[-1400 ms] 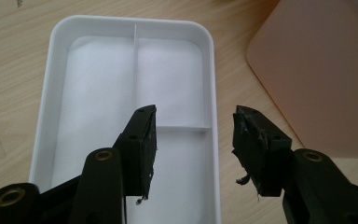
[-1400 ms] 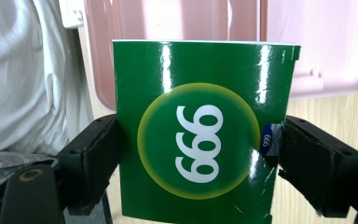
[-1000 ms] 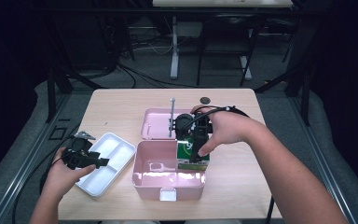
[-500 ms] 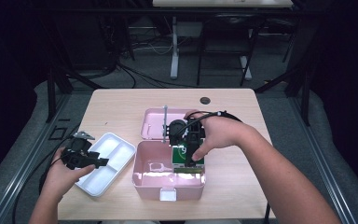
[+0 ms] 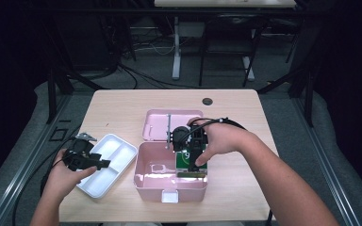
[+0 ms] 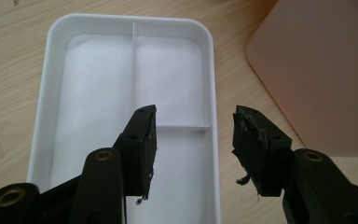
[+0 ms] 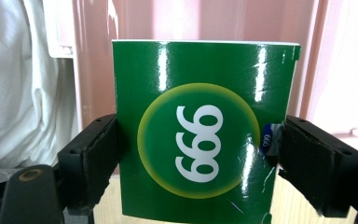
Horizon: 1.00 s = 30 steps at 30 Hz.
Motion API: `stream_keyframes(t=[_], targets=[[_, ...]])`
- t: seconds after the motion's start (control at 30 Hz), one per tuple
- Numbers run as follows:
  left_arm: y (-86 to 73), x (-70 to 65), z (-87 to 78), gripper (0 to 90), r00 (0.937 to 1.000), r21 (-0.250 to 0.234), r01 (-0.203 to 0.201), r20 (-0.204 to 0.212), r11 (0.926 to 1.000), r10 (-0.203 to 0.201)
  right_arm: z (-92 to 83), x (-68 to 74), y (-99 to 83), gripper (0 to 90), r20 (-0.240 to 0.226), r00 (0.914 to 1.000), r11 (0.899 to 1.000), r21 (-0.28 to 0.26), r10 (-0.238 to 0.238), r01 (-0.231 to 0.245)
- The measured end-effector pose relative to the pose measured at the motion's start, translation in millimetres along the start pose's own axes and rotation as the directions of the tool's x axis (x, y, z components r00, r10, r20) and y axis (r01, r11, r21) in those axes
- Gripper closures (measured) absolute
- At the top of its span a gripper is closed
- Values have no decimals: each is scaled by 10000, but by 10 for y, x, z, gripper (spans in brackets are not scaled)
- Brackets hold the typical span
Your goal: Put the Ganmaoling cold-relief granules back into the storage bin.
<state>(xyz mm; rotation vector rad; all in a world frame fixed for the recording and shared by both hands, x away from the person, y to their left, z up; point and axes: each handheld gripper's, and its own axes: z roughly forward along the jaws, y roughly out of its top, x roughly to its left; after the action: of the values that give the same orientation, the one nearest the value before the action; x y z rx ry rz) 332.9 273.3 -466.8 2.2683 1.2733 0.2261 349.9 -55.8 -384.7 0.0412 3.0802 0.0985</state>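
Right gripper moved the green pack down into the pink box | jaws clamped on pack | left gripper jaws apart over tray | we lower level, clear of the wall, then release.

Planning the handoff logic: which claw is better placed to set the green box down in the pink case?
Right. The right claw is shut on the green box, over the open pink case. The left claw is open, holding nothing, over the white tray beside the case.
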Motion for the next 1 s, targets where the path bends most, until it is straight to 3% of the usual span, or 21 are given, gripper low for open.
stream_keyframes(t=[0.17, 0.37, 1.0], targets=[[-3, 3, -10, 498, 10000, -35, 4, -13, 10000, -4, 90, -5, 21, 158, 37, 10000, 9996, 282, -6, 5], [-1, 2, 1, 498, 10000, 0, -4, 0, 10000, 4, 162, -29, -6, 158, -196, 9995, 9996, -73, 265, -267], [0, -1, 22, 498, 10000, 72, -17, -6, 10000, 17, 493, -49, -42, 156, -333, 9994, 9999, 46, 131, -130]])
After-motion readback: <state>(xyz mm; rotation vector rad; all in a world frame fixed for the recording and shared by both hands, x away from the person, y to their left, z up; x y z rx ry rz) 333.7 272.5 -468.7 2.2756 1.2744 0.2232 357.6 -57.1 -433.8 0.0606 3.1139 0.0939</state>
